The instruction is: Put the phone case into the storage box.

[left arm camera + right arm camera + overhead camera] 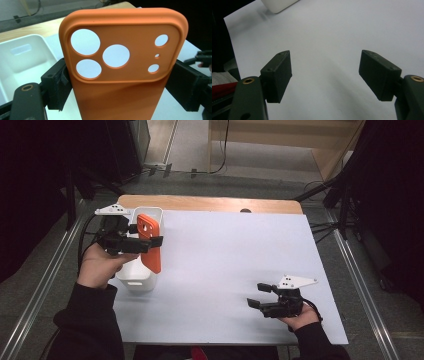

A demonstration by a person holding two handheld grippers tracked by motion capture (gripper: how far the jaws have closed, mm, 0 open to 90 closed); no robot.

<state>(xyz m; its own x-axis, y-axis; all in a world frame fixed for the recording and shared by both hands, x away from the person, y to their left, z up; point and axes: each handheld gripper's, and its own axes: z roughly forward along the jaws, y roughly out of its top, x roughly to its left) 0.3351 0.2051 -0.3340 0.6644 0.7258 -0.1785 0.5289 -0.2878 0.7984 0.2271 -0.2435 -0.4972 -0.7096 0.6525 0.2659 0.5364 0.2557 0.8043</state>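
At a table covered with a white sheet (230,285), a person works two hand-held grippers. Nearest the camera in the high view, at about 5 o'clock on the sheet, the right gripper (261,295) rests low over bare white surface in the person's right hand (300,316), its jaws standing well apart with nothing between them; the right gripper view shows the same two black pads (277,75) wide open over the plain sheet, with a corner of the white bin (277,5) at 11 o'clock in that frame.

Farther off, at about 9 o'clock on the sheet, the person's left hand (97,266) holds the left gripper (150,240), which is clamped on an orange phone case (151,242). The case is held upright, camera cut-outs at its top end, gripped by its two long edges. In the left gripper view the case (123,62) stands between the two black jaws, which press on its sides just below the raised camera panel; three large round holes and three smaller ones show white through it.

The case hangs at the right-hand rim of the white bin (135,279), which sits on the sheet's left edge at 9 to 10 o'clock. Whether the case's lower end touches the bin cannot be told. Beyond the sheet, at 12 o'clock, a strip of the wooden tabletop (210,203) shows.
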